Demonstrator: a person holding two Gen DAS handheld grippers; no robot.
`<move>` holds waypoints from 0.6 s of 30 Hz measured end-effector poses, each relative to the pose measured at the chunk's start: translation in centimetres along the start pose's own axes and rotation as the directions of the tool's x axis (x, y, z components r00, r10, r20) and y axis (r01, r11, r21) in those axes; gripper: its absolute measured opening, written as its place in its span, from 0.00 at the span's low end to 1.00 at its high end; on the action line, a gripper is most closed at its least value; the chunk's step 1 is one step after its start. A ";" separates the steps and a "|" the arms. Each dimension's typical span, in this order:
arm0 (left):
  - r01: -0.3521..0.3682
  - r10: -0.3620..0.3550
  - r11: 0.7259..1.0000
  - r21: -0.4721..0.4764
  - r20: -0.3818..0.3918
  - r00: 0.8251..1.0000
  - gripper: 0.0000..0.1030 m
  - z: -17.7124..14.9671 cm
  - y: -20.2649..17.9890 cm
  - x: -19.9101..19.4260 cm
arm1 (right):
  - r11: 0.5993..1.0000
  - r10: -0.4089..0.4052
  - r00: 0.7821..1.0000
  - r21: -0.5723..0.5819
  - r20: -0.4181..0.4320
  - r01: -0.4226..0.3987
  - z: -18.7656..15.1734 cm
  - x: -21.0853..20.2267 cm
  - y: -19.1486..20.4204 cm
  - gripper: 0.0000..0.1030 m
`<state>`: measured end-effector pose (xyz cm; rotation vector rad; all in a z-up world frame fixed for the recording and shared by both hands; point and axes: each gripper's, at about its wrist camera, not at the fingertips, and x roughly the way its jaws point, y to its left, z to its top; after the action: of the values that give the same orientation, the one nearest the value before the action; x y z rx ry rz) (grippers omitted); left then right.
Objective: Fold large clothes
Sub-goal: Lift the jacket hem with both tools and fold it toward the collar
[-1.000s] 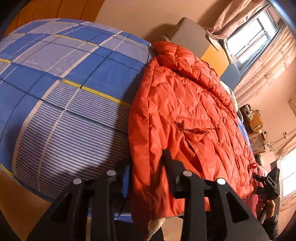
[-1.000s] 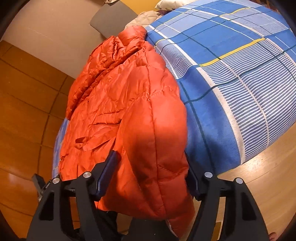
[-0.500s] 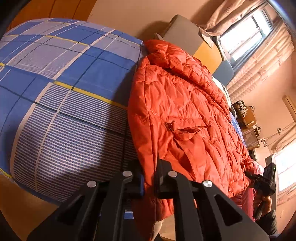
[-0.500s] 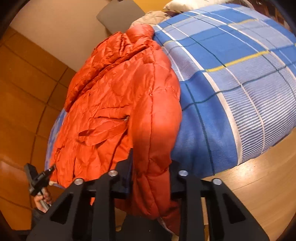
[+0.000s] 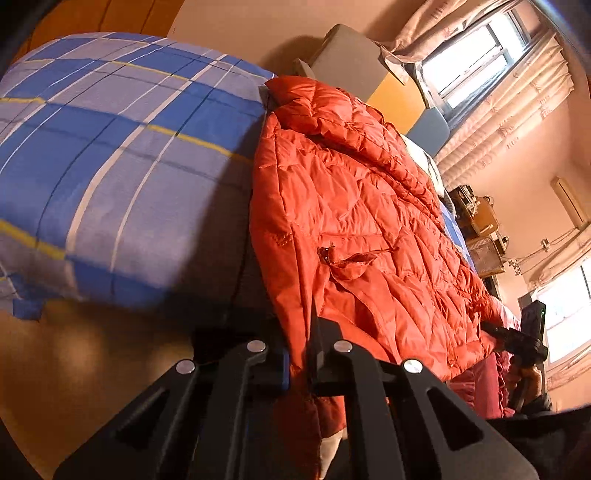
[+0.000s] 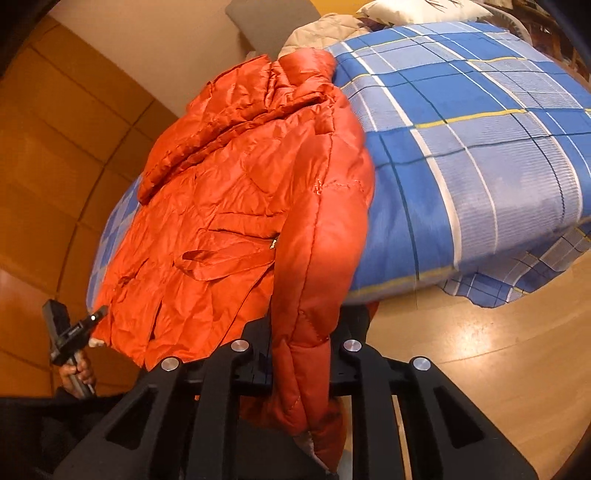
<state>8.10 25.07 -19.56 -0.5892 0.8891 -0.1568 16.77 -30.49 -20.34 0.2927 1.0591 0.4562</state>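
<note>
**A:** Jacket point(image 5: 362, 221) placement first. We note the orange quilted jacket lies front-up on the bed point(image 5: 122, 155), along the bed's edge, with its hem and one sleeve point(image 6: 310, 295) hanging over the foot of the bed toward the floor point(image 6: 480, 354). Collar end points to the headboard side of the bed.

**B:** Tongs state?

**A:** Left tongs point(image 5: 299, 363) are pressed together on a thin fold of the jacket's bottom hem, just off the bed's edge. Right tongs point(image 6: 301, 354) are closing, with the puffy sleeve bunched between them; the pads already squeeze it.

**B:** Why these two holds?

**A:** Our reading: hem corner and sleeve are the loose ends of the jacket. Gripping both near the bed's foot lets us lift and carry the lower part up over the chest for a fold. The padded sleeve keeps the right tongs wider apart than the left.

**B:** Surroundings, obstructions?

**A:** Checked blue cover on the bed, free beside the jacket, so room to lay the fold. A pale pillow point(image 6: 424, 9) and a beige quilted item point(image 6: 325, 33) sit at the head of the bed, well apart from the jacket's hem. A pink cloth point(image 5: 476, 384) hangs below the jacket's far hem corner. Nothing blocks the lift; the slippery shell may slide out, we judge.
</note>
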 end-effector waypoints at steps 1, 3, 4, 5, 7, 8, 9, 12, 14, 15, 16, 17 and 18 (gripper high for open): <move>0.005 -0.005 1.000 0.000 -0.002 1.000 0.06 -0.3 0.0 -0.4 | 1.000 -0.001 1.000 -0.007 -0.004 0.001 -0.3 -0.2 0.1 0.16; 0.024 -0.024 1.000 0.005 0.002 1.000 0.05 -0.8 0.0 -1.5 | 1.000 0.002 1.000 -0.024 -0.009 -0.002 -1.0 -0.9 0.4 0.14; 0.036 -0.036 0.999 0.007 0.011 0.999 0.05 -1.0 -0.1 -2.2 | 0.999 0.009 1.000 -0.035 -0.008 -0.009 -1.1 -1.2 0.7 0.14; 0.047 -0.047 0.999 0.010 0.020 0.999 0.05 -0.9 -0.3 -2.8 | 0.999 0.015 1.000 -0.047 -0.005 -0.016 -1.1 -1.5 1.0 0.14; 0.067 -0.068 0.997 0.022 0.043 0.997 0.05 -0.4 -0.5 -3.7 | 0.997 0.025 1.000 -0.072 0.007 -0.024 -0.9 -2.2 1.7 0.14; 0.073 -0.074 0.997 0.029 0.052 0.996 0.05 -0.1 -0.7 -3.9 | 0.996 0.028 0.999 -0.085 0.019 -0.026 -0.5 -2.5 2.1 0.14; 0.084 -0.086 0.996 0.037 0.064 0.994 0.05 0.5 -0.9 -4.2 | 0.995 0.034 0.999 -0.098 0.032 -0.030 0.1 -2.7 2.4 0.14; 0.131 -0.136 0.990 0.058 0.096 0.986 0.05 2.2 -1.7 -4.8 | 0.991 0.059 0.996 -0.121 0.071 -0.050 1.5 -3.2 3.5 0.12; 0.147 -0.154 0.987 0.069 0.107 0.982 0.05 3.6 -2.4 -4.7 | 0.990 0.078 0.993 -0.123 0.092 -0.067 2.6 -3.5 3.7 0.12; 0.154 -0.160 0.986 0.067 0.109 0.981 0.05 4.2 -2.4 -4.6 | 0.990 0.083 0.992 -0.124 0.099 -0.070 3.1 -3.6 4.1 0.12; 0.163 -0.169 0.985 0.064 0.113 0.979 0.05 5.1 -2.4 -4.4 | 0.989 0.086 0.990 -0.127 0.109 -0.072 4.0 -3.6 4.3 0.12; 0.166 -0.172 0.984 0.061 0.117 0.978 0.05 5.4 -2.6 -4.3 | 0.990 0.089 0.989 -0.123 0.117 -0.075 4.7 -3.6 4.4 0.12; 0.167 -0.173 0.984 0.053 0.121 0.978 0.05 6.3 -2.6 -4.1 | 0.990 0.096 0.988 -0.114 0.124 -0.082 5.4 -3.6 4.4 0.12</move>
<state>10.65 27.06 -12.34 -0.6284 0.7122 -0.2901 19.09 -28.49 -13.12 0.2702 0.8936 0.5660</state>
